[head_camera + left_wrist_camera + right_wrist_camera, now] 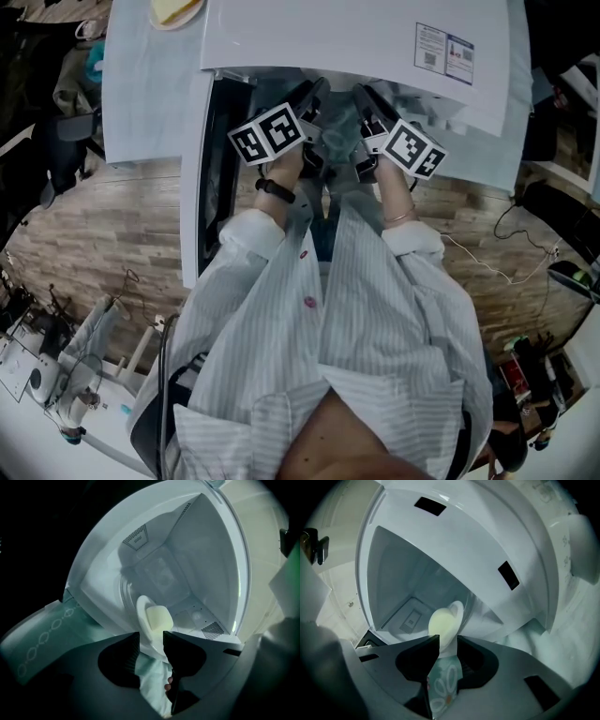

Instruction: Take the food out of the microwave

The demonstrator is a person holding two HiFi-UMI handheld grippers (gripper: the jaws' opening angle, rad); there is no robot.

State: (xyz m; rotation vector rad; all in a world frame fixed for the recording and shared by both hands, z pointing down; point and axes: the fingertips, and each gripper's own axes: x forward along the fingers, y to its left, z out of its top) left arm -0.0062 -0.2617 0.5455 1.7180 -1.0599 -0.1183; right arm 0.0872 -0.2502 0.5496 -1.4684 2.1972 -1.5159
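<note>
The white microwave (356,37) stands open in front of me. Inside lies a white plate (142,613) bearing a pale yellow block of food (158,618). My left gripper (151,637) is rolled onto its side, and its jaws stand wide with the plate's near rim between them. In the right gripper view the same plate (458,612) and food (439,623) show edge-on. My right gripper (448,641) straddles the opposite rim with a narrower gap. In the head view both grippers, left (312,94) and right (361,96), reach side by side into the cavity.
The microwave door (192,178) hangs open on the left, beside my left arm. A light patterned tablecloth (141,84) covers the table, and another plate (173,9) sits at its far edge. The cavity walls (201,550) close in around both grippers.
</note>
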